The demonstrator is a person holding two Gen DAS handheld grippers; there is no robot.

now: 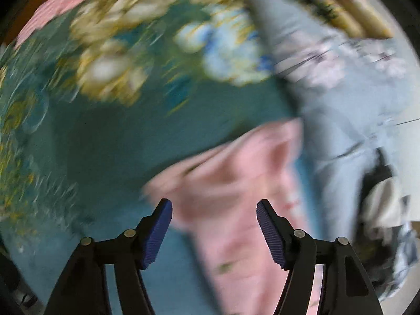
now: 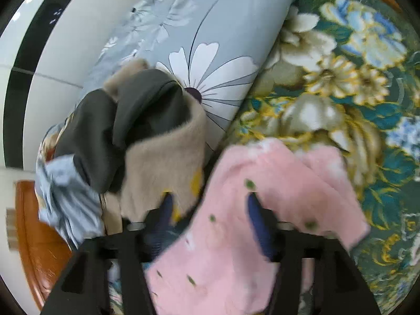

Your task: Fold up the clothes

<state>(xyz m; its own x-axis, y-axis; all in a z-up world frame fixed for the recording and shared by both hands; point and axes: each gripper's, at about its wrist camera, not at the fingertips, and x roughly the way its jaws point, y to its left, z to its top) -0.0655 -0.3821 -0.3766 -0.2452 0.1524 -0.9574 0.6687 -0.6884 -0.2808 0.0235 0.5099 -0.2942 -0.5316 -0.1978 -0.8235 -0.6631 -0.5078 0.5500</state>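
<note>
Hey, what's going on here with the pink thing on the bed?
A person with a gripper in each hand is folding a pink fleecy garment on a green floral blanket. Both the left gripper and right gripper are open above the garment, not gripping it. A beige and dark garment lies heaped beside it against a grey daisy-print quilt.

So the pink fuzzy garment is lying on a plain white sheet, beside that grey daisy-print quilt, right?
Not quite. The pink fuzzy garment lies on a dark green blanket printed with large flowers, not a plain white sheet. It is beside the grey daisy-print quilt, as the right wrist view shows.
</note>
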